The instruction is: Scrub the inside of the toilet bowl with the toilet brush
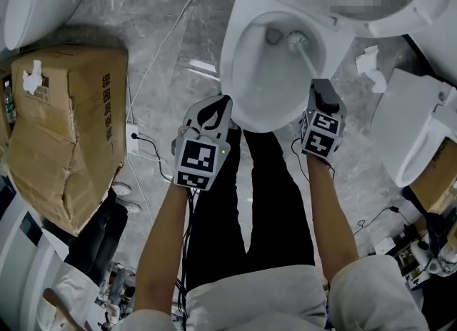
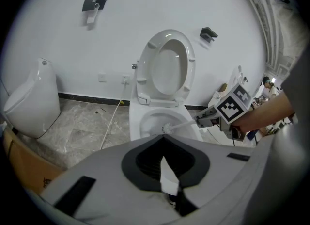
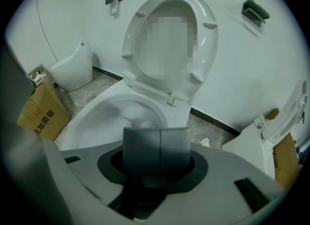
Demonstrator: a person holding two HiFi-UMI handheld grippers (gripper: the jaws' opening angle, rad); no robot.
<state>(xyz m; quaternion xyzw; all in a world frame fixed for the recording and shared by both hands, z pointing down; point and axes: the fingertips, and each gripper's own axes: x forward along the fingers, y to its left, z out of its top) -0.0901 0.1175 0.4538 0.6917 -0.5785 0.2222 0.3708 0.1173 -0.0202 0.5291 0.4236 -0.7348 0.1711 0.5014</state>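
Nearest me, my left gripper (image 1: pixel 212 110) is pinched together and empty, while my right gripper (image 1: pixel 323 88) clamps the handle of the white plastic toilet brush (image 1: pixel 305 55). Its bristles sit by the drain (image 1: pixel 273 35) in the white ceramic toilet bowl (image 1: pixel 234 58), so I'd press steadily and sweep round the walls.

We read one print clearly: in the right gripper view, at nine o'clock, the cardboard box (image 3: pixel 39 115) bears the black characters 加固箱 on its side. In the head view the box lies at nine o'clock, and the row of black characters (image 1: pixel 107 105) along its right edge is too blurred for us to read. The cubes on the left gripper (image 1: pixel 216 110) and right gripper (image 1: pixel 323 90) carry black-and-white square markers (image 1: pixel 196 157).
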